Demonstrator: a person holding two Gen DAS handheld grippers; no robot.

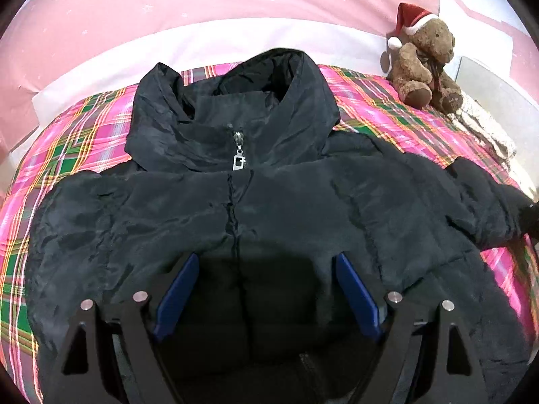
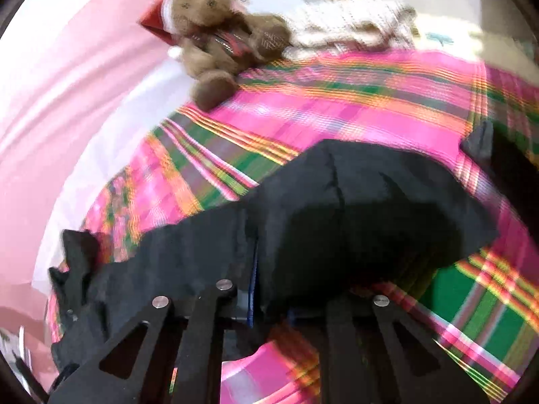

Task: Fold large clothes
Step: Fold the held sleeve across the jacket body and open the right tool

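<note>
A black hooded puffer jacket (image 1: 269,202) lies face up on the plaid bed cover, zipped, with its hood toward the wall and a silver zipper pull (image 1: 238,162) at the collar. My left gripper (image 1: 266,269) hovers open over the jacket's chest; its blue pads (image 1: 178,289) stand wide apart and hold nothing. In the right wrist view, my right gripper (image 2: 269,289) is shut on the jacket's sleeve (image 2: 353,208), which drapes over the jaws and hides the pads. The view is motion-blurred.
A pink and green plaid cover (image 1: 77,148) lies on the bed. A brown teddy bear with a Santa hat (image 1: 424,64) sits at the far right corner, also in the right wrist view (image 2: 222,40). A cream knitted cloth (image 2: 353,23) lies beside it. A pink wall (image 1: 168,3) stands behind.
</note>
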